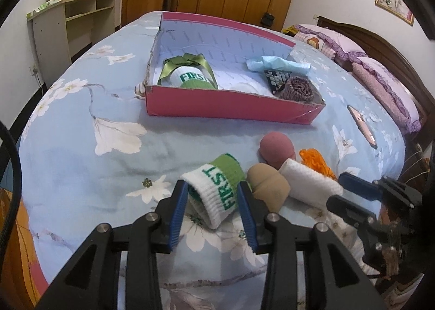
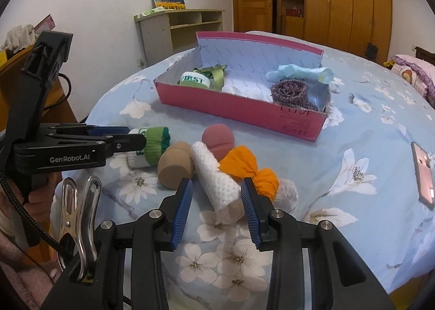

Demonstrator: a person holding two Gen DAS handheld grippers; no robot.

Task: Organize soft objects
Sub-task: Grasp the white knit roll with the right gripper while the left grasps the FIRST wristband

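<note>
A white and green "FIRST" sock roll [image 1: 217, 193] lies on the bed between the open fingers of my left gripper [image 1: 214, 196]; it also shows in the right wrist view [image 2: 152, 147]. My right gripper [image 2: 216, 196] is open around a white knitted roll [image 2: 217, 182], also seen beside the left one [image 1: 310, 182]. A tan sponge [image 2: 176, 164], a pink sponge [image 2: 217, 141] and an orange cloth [image 2: 244, 168] lie close by. The pink box [image 2: 244, 109] holds another "FIRST" sock [image 2: 194, 79], a purple roll [image 2: 289, 91] and a light blue cloth [image 2: 299, 71].
A phone [image 2: 424, 174] lies on the bed at the right. Pillows [image 1: 380, 84] and the headboard are at the far right. A beige shelf [image 2: 179, 30] and wooden wardrobes [image 2: 339, 0] stand behind the bed. A metal clip [image 2: 78, 217] hangs on my right gripper.
</note>
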